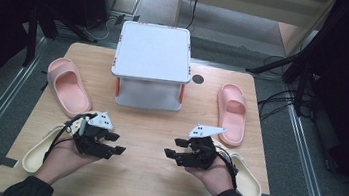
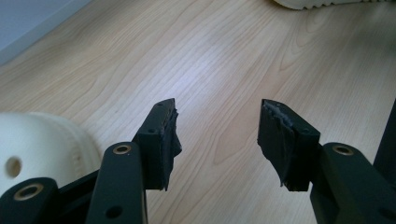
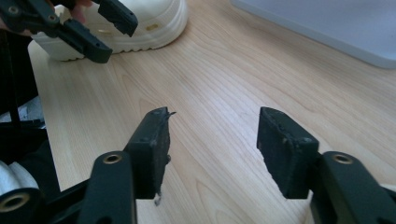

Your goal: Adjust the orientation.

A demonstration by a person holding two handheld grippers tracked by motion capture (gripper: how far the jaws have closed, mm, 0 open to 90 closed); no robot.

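While both grippers, left (image 1: 117, 143) and right (image 1: 174, 147), are being held with jaws wide and empty, nothing is being gripped. Pink slippers (image 1: 68, 86) and cream slippers (image 1: 34, 155) are lying untouched on the counter (image 1: 152, 181), apart from the rack (image 1: 152, 65).

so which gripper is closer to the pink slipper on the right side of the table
Right. The right gripper sits just below and left of that pink slipper; the left gripper is farther off, across the table's middle.

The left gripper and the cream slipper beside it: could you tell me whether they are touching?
Cannot tell. In the high view the left gripper and its hand overlap the cream slipper; in the left gripper view the slipper lies beside the open jaws, nothing between them.
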